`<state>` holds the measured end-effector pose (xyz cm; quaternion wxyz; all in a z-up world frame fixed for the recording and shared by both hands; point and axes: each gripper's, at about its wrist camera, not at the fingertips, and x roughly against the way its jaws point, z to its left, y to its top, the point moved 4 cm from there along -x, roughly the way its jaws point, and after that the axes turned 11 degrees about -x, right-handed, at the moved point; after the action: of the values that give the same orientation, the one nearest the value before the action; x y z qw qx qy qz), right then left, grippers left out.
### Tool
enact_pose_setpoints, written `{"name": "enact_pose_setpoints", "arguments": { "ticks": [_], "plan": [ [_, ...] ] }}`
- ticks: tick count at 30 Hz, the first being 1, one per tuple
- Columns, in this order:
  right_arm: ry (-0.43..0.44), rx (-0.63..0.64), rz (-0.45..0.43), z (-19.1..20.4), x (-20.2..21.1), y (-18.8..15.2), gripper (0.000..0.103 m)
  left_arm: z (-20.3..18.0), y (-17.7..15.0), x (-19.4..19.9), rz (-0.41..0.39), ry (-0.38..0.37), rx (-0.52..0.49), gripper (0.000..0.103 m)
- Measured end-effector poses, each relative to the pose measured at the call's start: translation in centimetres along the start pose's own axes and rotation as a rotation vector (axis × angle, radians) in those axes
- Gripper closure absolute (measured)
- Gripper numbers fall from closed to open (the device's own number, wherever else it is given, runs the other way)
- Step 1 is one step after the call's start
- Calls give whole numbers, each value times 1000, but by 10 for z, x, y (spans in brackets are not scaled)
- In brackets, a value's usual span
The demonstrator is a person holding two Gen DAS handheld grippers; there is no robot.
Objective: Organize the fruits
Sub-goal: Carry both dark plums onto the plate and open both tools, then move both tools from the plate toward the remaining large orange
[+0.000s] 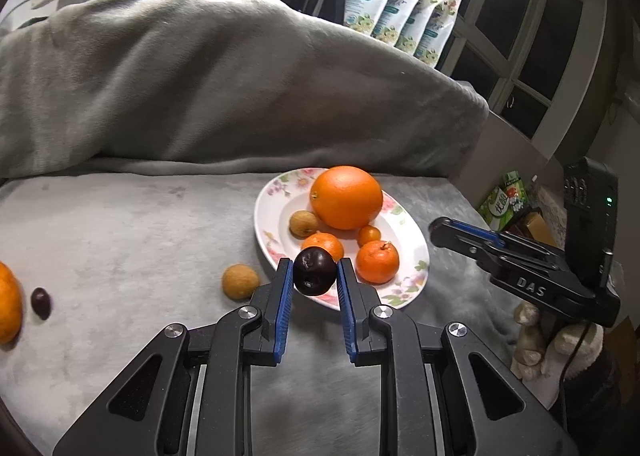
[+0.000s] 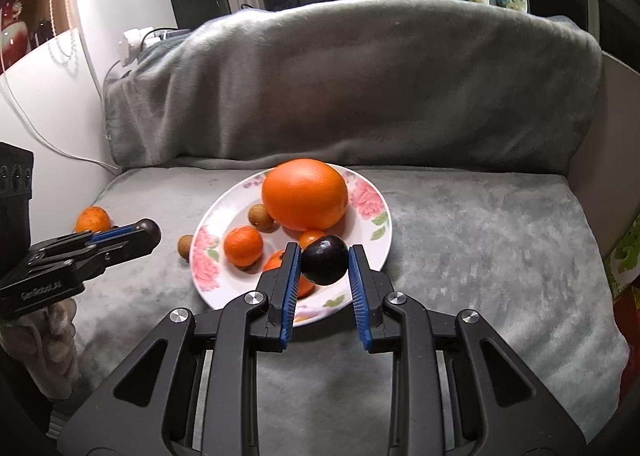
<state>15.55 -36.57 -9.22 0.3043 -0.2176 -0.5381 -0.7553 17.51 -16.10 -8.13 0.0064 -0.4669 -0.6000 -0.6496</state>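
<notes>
Oranges (image 1: 346, 196) and tangerines (image 1: 377, 261) fill the floral plate (image 1: 276, 200); a longan (image 1: 240, 281) lies beside it.

Blanket (image 2: 500, 224) free right of plate (image 2: 372, 200)

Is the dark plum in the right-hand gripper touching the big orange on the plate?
Apart. The right wrist view shows the dark plum between the right gripper's pads, a strip of plate separating it from the big orange.

The letters "DAS" stand in white on the black body of the right gripper (image 1: 434, 230), seen to the right of the left claw. On the left gripper (image 2: 154, 230), left of the right claw, a white word reads about "GenRobot", the end unclear. A green carton (image 1: 505, 202) far right of the left claw carries Chinese characters, too small to read surely.
</notes>
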Motion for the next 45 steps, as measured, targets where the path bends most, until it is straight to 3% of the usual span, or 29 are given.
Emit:
{"name": "enact_pose_setpoints", "arguments": {
  "ticks": [24, 26, 28, 29, 30, 31, 32, 34, 36, 37, 45],
  "plan": [
    [11, -4, 24, -4, -17, 4, 77, -22, 5, -20, 31, -53, -33, 82],
    [12, -6, 24, -4, -16, 4, 75, -23, 5, -20, 31, -54, -35, 66],
    [14, -8, 18, -3, -15, 4, 68, -24, 5, -20, 27, -60, -30, 64],
    [14, -9, 14, -3, -14, 5, 59, -24, 5, -20, 25, -63, -28, 61],
    [16, -10, 7, -3, -13, 5, 50, -24, 5, -20, 25, -61, -28, 58],
    [18, -10, 3, -2, -12, 6, 44, -25, 5, -20, 24, -58, -28, 47],
    [16, -11, -3, -2, -11, 7, 42, -25, 5, -19, 20, -55, -28, 42],
    [12, -14, -15, -2, -8, 9, 28, -26, 5, -18, 15, -57, -36, 40],
    [9, -19, -25, -3, -6, 10, 20, -28, 5, -17, 16, -44, -48, 30],
    [9, -23, -29, -4, -5, 10, 17, -28, 6, -16, 16, -35, -51, 26],
    [12, -32, -28, -2, -1, 13, 12, -28, 6, -14, 27, 17, -66, 23]
  ]
}}
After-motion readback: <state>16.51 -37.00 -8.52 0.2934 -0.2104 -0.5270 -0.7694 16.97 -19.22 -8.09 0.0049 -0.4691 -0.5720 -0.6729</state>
